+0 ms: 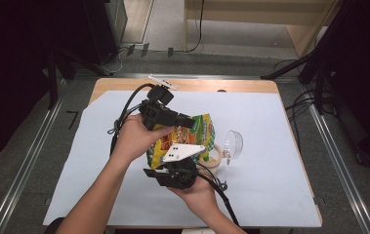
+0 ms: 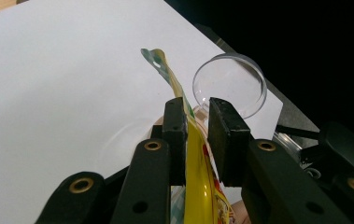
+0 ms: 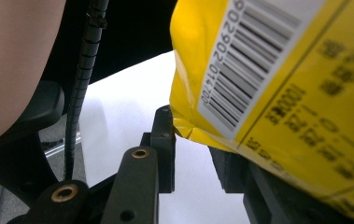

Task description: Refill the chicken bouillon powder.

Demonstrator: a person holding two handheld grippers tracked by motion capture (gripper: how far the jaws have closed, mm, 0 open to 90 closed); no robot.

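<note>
So the thing in hand is a yellow snack bag, held up off the desk over the white sheet, right above a roll of tape and next to a clear plastic cup lying on its side.

Left tongs: jaws nearly closed, with the bag's flat sealed edge running between them. The one pad sits against the film, the other looks a hair off it, but I'd call it a pinch on the seam. Right tongs: jaws narrow too, and the bag's barcode side hangs over one jaw and hides it, so I can't honestly tell if it's clamped on the bag or just sitting beside it.

Handling-wise, I'd guess this is a light, crinkly foil-type pouch, probably puffed with air and with loose stuff inside. The film looks glossy, so it'll be slippery and will want to slide out of a weak pinch. It's floppy, folds wherever you push it, and squeezing the belly risks crushing what's inside.

Best place to grab is the flat crimped seam at the top or bottom, or a corner. Two grips on opposite edges should keep it from twisting.
</note>
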